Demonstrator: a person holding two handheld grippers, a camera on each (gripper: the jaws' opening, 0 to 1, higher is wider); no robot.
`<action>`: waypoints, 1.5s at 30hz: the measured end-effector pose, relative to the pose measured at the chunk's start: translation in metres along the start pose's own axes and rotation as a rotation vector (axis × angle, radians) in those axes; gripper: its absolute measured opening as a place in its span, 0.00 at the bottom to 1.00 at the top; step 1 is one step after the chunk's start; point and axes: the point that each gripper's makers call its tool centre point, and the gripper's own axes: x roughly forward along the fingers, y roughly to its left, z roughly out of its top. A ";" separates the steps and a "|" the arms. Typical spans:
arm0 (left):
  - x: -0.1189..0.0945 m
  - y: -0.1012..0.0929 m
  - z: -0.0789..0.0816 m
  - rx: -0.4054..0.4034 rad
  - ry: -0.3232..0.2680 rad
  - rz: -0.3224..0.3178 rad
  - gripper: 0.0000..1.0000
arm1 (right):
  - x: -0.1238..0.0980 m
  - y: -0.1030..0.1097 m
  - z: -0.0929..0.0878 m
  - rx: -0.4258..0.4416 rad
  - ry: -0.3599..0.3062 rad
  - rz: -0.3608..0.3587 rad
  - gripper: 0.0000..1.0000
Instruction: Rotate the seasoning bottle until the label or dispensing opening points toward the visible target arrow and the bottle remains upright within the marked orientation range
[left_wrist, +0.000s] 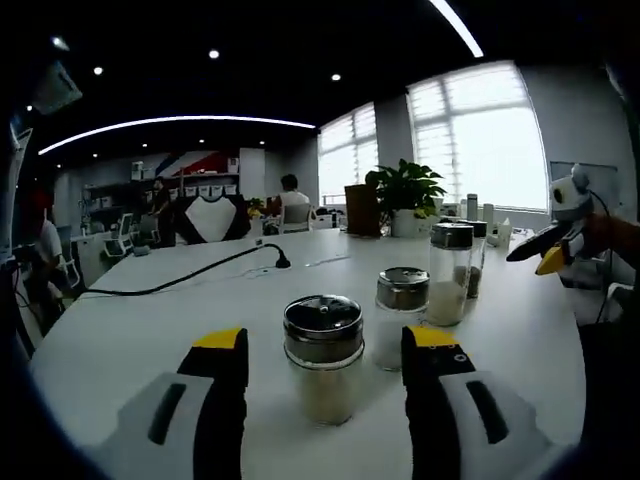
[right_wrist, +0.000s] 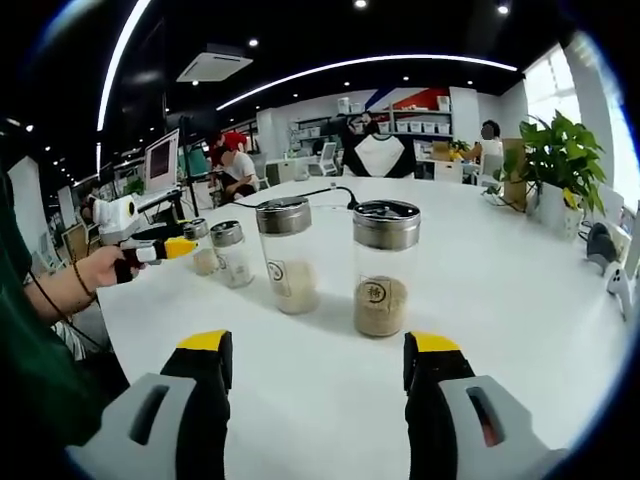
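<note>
A short glass seasoning bottle (left_wrist: 323, 355) with a metal lid and pale powder stands upright between my left gripper's (left_wrist: 326, 340) open jaws, with a gap on each side. Past it stand a second short bottle (left_wrist: 402, 310) and a tall one (left_wrist: 450, 272). In the right gripper view the row shows from the other end: a tall bottle (right_wrist: 385, 265) of brown seasoning with a round label facing me, then a white-filled bottle (right_wrist: 285, 255) and two short ones (right_wrist: 230, 252). My right gripper (right_wrist: 318, 343) is open, a little short of the brown bottle. A hand (right_wrist: 95, 270) holds the left gripper (right_wrist: 172, 245) at the far short bottle.
The bottles stand on a large white table (right_wrist: 520, 300). A black cable (left_wrist: 200, 275) runs across its far side. A potted plant (left_wrist: 405, 190) and several containers stand near the window. The right gripper (left_wrist: 535, 252) hangs at the table's right. People sit at desks behind.
</note>
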 end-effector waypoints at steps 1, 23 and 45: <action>0.000 0.001 -0.004 0.010 0.021 0.020 0.62 | 0.000 0.000 0.000 -0.002 -0.001 -0.001 0.70; 0.012 0.006 -0.009 -0.004 -0.019 0.214 0.52 | 0.000 -0.004 -0.003 0.017 0.003 -0.011 0.70; 0.012 0.001 -0.012 0.006 -0.013 0.189 0.35 | -0.001 -0.004 -0.001 0.003 0.001 -0.014 0.70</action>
